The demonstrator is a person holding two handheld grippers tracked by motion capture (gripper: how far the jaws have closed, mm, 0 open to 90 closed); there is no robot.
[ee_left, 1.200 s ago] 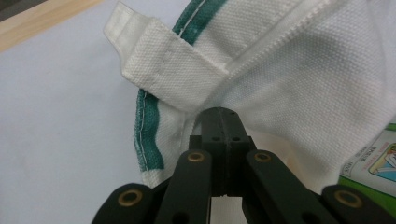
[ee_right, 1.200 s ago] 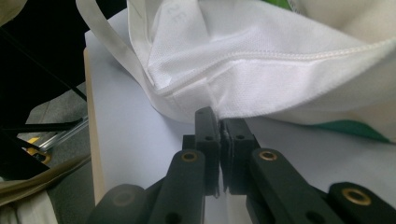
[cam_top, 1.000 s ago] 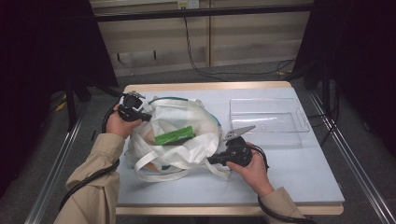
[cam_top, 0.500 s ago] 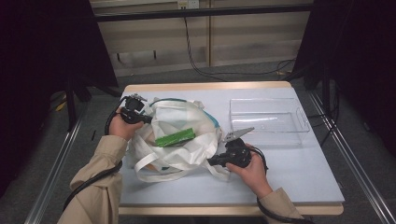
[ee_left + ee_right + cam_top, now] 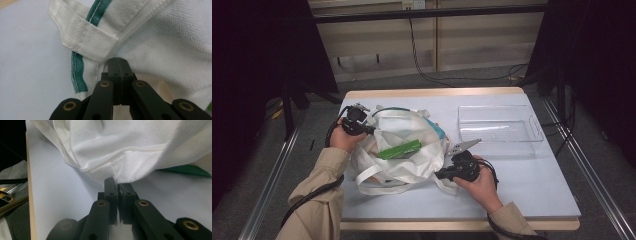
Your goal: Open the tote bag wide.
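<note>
Left gripper view showed the jaws clamped on the bag (image 5: 160, 37) rim; right gripper (image 5: 447, 173) likewise pinched its near edge. Since a second earlier, only slight spreading; green packet (image 5: 400, 149) lay exposed in the bag's mouth, tray (image 5: 532, 131) beyond its right side.

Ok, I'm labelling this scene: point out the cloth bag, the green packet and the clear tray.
cloth bag (image 5: 407, 167), high view, white front panel.
green packet (image 5: 399, 149), high view, middle of its length.
clear tray (image 5: 499, 138), high view, near rim.
</note>
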